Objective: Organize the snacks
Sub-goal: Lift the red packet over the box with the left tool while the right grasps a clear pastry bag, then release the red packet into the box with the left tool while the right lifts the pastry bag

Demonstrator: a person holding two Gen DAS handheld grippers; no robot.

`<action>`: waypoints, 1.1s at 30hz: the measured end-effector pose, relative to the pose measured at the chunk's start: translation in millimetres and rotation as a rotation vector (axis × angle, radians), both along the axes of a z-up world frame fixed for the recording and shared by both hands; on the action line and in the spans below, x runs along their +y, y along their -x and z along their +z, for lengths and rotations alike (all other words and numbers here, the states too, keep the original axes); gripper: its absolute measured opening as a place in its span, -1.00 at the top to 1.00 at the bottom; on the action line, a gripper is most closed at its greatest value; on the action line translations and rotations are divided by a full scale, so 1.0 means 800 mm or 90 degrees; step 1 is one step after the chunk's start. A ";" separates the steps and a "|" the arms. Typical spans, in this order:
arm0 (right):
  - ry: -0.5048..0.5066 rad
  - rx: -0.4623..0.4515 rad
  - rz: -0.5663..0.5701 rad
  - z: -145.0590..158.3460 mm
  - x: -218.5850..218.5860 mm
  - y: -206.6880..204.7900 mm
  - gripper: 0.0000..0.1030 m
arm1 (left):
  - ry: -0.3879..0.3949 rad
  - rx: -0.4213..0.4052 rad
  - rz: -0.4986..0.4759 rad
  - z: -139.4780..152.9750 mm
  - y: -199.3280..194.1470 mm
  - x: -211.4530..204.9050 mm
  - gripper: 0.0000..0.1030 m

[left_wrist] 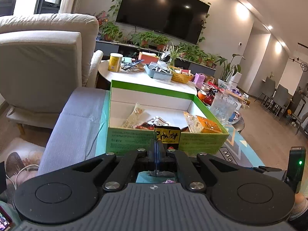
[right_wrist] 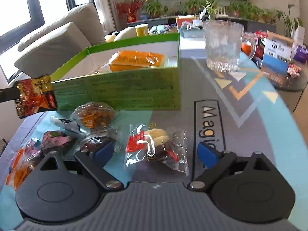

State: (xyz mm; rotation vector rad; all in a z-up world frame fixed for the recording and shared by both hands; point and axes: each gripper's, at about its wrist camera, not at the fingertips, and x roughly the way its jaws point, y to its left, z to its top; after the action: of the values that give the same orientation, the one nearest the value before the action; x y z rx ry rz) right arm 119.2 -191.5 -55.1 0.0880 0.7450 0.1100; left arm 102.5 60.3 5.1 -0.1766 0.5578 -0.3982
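My left gripper [left_wrist: 157, 144] is shut on a black and yellow snack packet [left_wrist: 167, 135], held in front of the near wall of the green box [left_wrist: 130, 140]. The same packet [right_wrist: 35, 95] shows red and black at the left edge of the right wrist view, just outside the green box [right_wrist: 119, 88]. Inside the box lie an orange packet [left_wrist: 207, 125], a pale packet [left_wrist: 132, 116] and a dark one. My right gripper [right_wrist: 156, 152] stands open over a clear packet with pale biscuits [right_wrist: 156, 146] on the mat. Several more loose packets [right_wrist: 92, 117] lie to its left.
A clear glass mug [right_wrist: 223, 46] stands on the patterned mat [right_wrist: 250, 115] right of the box. A blue and white carton [right_wrist: 275, 57] sits at the far right. A cluttered round white table [left_wrist: 134, 75], a beige armchair [left_wrist: 44, 57] and a wall television lie beyond.
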 end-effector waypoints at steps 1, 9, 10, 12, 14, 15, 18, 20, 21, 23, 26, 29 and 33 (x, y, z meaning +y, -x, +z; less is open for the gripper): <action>0.005 -0.005 -0.003 -0.002 0.002 -0.003 0.02 | 0.002 -0.002 0.001 0.001 -0.001 0.000 0.99; 0.078 -0.006 0.005 0.002 0.011 -0.004 0.04 | 0.012 0.000 0.010 0.000 -0.006 -0.003 0.99; 0.065 -0.005 0.004 0.003 0.009 -0.002 0.05 | 0.013 0.000 0.011 0.001 -0.005 -0.003 0.99; 0.043 -0.009 -0.002 0.007 0.004 0.006 0.05 | 0.015 0.000 0.012 0.001 -0.002 -0.001 0.99; 0.041 -0.021 -0.010 0.014 0.005 0.014 0.05 | 0.017 -0.001 0.014 0.003 0.001 0.001 0.99; 0.042 -0.027 -0.011 0.017 0.006 0.017 0.05 | 0.018 -0.003 0.015 0.004 0.002 0.002 0.99; 0.045 -0.050 -0.012 0.032 0.010 0.026 0.05 | 0.026 -0.010 0.016 0.010 0.006 0.006 0.99; 0.046 -0.067 -0.013 0.044 0.012 0.032 0.05 | 0.029 -0.019 0.017 0.016 0.011 0.007 0.99; 0.046 -0.074 -0.012 0.048 0.013 0.033 0.05 | 0.030 -0.025 0.017 0.019 0.013 0.008 0.99; 0.045 -0.092 -0.012 0.058 0.015 0.038 0.05 | 0.033 -0.035 0.020 0.024 0.016 0.009 0.99; 0.038 -0.114 -0.015 0.068 0.018 0.041 0.05 | 0.041 -0.050 0.029 0.031 0.018 0.010 0.99; 0.024 -0.139 -0.020 0.080 0.022 0.039 0.05 | 0.050 -0.055 0.045 0.038 0.010 0.008 0.99; 0.029 -0.159 -0.013 0.094 0.028 0.026 0.05 | 0.055 -0.066 0.049 0.046 0.001 0.000 0.99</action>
State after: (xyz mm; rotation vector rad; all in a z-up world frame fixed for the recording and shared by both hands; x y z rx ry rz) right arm 98.6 -168.9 19.8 0.0369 0.4973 0.0830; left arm 101.5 60.6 41.8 -0.2586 0.4300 -0.3550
